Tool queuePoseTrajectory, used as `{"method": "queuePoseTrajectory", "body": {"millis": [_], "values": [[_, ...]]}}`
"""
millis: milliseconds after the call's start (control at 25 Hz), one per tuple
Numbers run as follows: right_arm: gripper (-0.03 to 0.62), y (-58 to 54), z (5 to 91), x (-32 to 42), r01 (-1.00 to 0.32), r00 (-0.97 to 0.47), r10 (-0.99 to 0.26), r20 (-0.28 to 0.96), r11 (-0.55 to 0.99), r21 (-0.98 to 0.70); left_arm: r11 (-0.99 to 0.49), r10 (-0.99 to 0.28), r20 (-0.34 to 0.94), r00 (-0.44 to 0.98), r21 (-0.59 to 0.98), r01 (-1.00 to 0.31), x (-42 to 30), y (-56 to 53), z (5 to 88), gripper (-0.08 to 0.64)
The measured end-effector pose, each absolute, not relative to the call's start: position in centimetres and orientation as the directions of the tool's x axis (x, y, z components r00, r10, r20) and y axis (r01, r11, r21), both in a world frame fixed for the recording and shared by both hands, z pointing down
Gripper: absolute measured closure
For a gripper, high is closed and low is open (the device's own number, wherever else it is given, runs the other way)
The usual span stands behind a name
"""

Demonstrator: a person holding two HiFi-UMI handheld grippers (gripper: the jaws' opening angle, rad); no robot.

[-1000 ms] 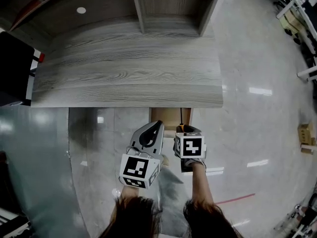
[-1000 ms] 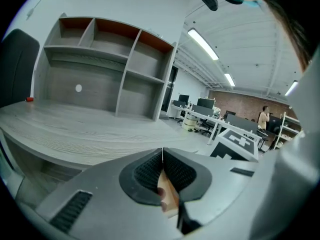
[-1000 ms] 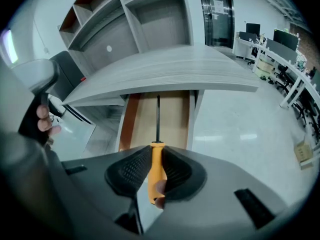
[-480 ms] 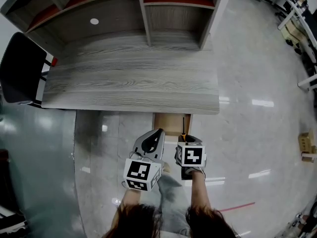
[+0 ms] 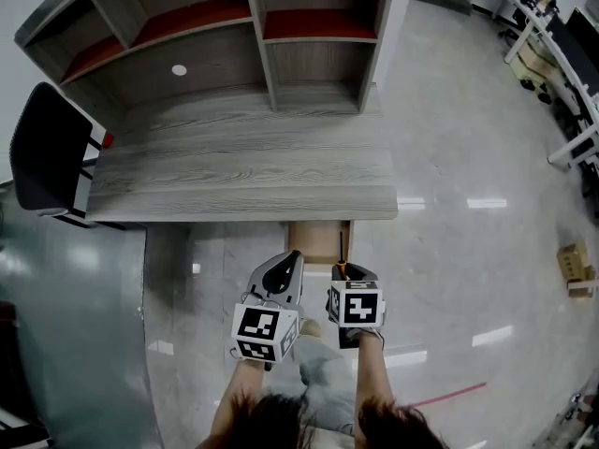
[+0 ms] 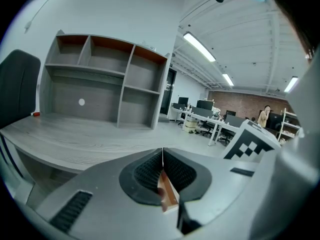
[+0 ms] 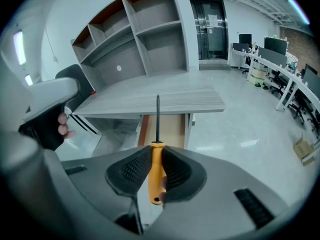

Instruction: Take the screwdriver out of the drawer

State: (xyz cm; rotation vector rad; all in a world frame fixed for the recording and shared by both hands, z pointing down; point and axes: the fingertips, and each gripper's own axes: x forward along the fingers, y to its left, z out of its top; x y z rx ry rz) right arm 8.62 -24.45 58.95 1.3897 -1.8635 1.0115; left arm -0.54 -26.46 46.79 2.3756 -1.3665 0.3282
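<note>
Right tool [image 7: 156,148] is clamped on the screwdriver [image 7: 156,171] mid-handle, low centre of the right gripper view. The thin black shaft pokes up toward the open drawer [image 7: 172,129] under the table [image 7: 190,100]. It looks light and stiff, but the smooth orange handle could twist, so I'd grip the fat part. Left tool [image 6: 162,153] is closed on nothing.

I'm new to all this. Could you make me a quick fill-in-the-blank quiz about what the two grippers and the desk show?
1. The right gripper is shut on the screwdriver by its ____ handle.
2. The left gripper has its jaws together and holds ____.
3. Under the desk, the drawer stands ____.
Missing words: orange; nothing; open.
</note>
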Motion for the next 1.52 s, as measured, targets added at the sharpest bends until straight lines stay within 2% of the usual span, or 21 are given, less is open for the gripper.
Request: {"method": "queuePoseTrajectory", "body": {"millis": [600, 1520], "values": [[0.508, -18.4, 51.8, 8.0, -0.975, -0.22, -0.634, 0.741, 0.168, -0.145, -0.504, -0.776, 0.335, 0.534, 0.178, -0.845, -2.6, -19.3, 42.3, 0.541], [0.508, -10.1, 43.1, 6.6, -0.977, -0.203, -0.738, 0.643, 0.193, -0.088, -0.574, -0.766, 0.258, 0.589, 0.138, -0.807, -3.0, -10.5, 36.1, 0.541]]}}
